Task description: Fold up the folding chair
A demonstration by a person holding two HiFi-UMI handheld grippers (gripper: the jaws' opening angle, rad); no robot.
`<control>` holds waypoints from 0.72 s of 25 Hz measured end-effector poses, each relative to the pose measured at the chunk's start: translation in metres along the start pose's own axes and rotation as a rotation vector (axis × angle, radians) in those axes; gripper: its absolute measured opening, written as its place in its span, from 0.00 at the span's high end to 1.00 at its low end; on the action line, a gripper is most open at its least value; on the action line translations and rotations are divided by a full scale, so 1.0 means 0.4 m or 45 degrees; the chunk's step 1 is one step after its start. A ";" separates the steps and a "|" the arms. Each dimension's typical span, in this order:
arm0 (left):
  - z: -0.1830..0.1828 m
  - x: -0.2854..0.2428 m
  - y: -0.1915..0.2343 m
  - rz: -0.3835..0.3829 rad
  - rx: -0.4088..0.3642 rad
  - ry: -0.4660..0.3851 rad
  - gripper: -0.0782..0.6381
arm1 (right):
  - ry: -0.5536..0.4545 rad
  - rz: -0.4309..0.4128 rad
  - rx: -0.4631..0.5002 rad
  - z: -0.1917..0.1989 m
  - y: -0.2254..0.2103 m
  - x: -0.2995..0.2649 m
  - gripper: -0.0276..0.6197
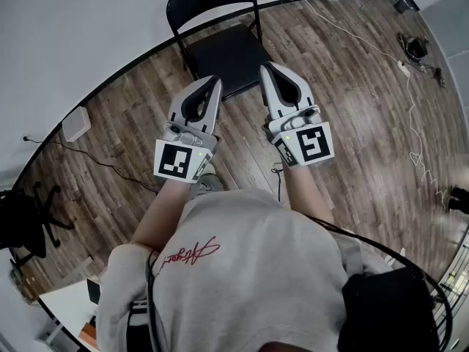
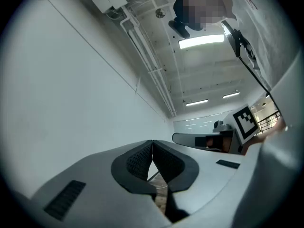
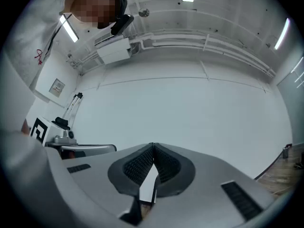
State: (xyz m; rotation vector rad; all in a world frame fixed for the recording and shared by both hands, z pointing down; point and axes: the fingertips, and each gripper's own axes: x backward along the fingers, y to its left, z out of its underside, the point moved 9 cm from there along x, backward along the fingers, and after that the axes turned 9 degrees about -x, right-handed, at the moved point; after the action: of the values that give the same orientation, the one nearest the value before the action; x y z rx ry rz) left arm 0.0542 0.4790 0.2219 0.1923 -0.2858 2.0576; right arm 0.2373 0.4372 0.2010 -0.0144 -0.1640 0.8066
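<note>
A black folding chair (image 1: 223, 46) stands unfolded against the white wall at the top of the head view, its seat facing me. My left gripper (image 1: 215, 83) hovers over the seat's front left corner, jaws shut on nothing. My right gripper (image 1: 265, 70) hangs over the seat's front right edge, also shut and empty. In the left gripper view the left gripper (image 2: 152, 142) shows its pads pressed together, and only wall and ceiling lie beyond. The right gripper (image 3: 153, 146) looks the same in its own view. Neither gripper touches the chair.
Wood-plank floor (image 1: 352, 108) stretches around the chair. A white cable (image 1: 410, 101) runs across it at the right, with dark gear (image 1: 416, 48) near the far corner. A black office chair (image 1: 26, 222) stands at the left and a white box (image 1: 76, 124) sits by the wall.
</note>
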 end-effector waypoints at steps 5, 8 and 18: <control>-0.023 0.092 -0.108 -0.139 0.016 0.012 0.87 | 0.063 -0.037 -0.073 0.011 0.034 0.140 0.93; -0.036 0.154 -0.171 -0.138 0.013 0.044 0.87 | 0.108 -0.048 -0.100 0.034 0.059 0.215 0.93; -0.044 0.231 -0.211 -0.201 0.033 0.079 0.87 | 0.014 -0.054 -0.154 0.023 0.072 0.318 0.93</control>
State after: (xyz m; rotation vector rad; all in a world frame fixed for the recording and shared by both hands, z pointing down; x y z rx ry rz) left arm 0.0837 0.6008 0.2391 0.1612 -0.1990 1.9082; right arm 0.3015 0.5483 0.2260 -0.1293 -0.2020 0.7529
